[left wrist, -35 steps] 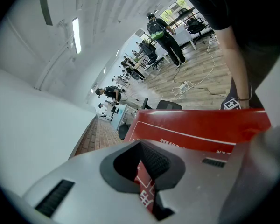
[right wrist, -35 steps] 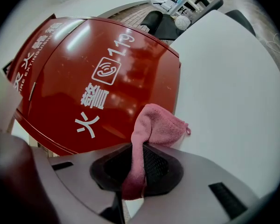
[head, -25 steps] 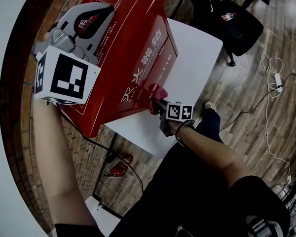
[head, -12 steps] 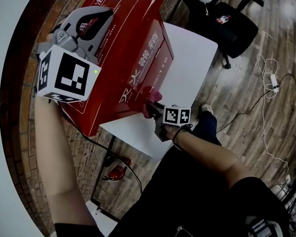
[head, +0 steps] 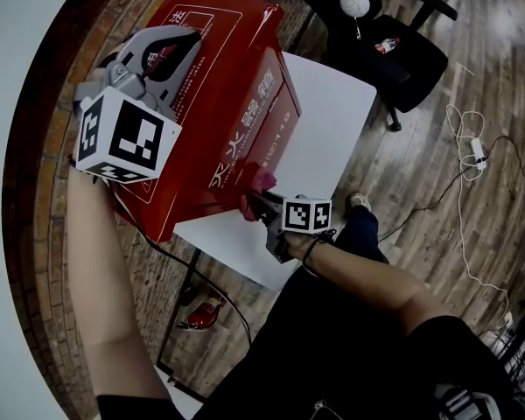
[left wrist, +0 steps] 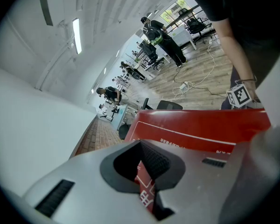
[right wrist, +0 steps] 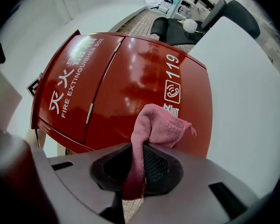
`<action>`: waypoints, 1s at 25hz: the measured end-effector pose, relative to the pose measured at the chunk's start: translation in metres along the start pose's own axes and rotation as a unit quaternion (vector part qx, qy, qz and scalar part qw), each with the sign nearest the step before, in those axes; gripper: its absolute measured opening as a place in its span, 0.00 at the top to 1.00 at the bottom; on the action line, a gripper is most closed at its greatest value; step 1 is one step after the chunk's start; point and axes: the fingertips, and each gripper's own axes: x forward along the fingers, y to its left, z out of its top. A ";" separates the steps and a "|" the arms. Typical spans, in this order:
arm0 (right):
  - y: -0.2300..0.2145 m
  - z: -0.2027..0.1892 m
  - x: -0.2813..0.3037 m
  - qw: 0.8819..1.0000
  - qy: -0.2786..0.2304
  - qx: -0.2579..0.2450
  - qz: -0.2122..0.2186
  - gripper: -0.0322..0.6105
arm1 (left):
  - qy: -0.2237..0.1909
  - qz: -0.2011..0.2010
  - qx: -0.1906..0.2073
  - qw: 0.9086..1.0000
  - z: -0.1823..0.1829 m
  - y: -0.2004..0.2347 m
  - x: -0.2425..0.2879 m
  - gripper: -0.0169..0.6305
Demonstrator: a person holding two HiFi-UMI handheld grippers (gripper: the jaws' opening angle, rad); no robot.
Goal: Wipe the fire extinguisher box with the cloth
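Against the red front of the fire extinguisher box (head: 245, 103), which stands on the white table (head: 332, 121), our right gripper (head: 257, 196) has climbed, fingers clamped on the pink cloth (head: 263, 180). We judge the wipe mid-stroke. Our left gripper (head: 173, 46), fingers clenched on nothing, rests on the box top.

Glossy red fire extinguisher box (head: 236, 103) stands upright, crumpled pink cloth (right wrist: 156, 125) against its front.

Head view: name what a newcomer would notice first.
A big red fire extinguisher box dominates, standing on a white table. A pink cloth is pinched in the right claw by the box's front face, while the left claw is shut above its top.
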 end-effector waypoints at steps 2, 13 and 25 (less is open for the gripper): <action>0.008 0.001 -0.001 1.000 0.000 0.000 0.006 0.85 | 0.000 -0.001 0.000 1.000 0.000 0.000 0.000 0.95; 0.051 0.009 -0.009 0.999 -0.004 -0.002 0.039 0.85 | 0.000 -0.003 0.000 1.000 0.000 -0.001 0.000 0.95; 0.087 0.018 -0.016 0.998 -0.004 -0.008 0.064 0.85 | 0.000 -0.003 -0.001 1.000 0.000 -0.001 0.001 0.95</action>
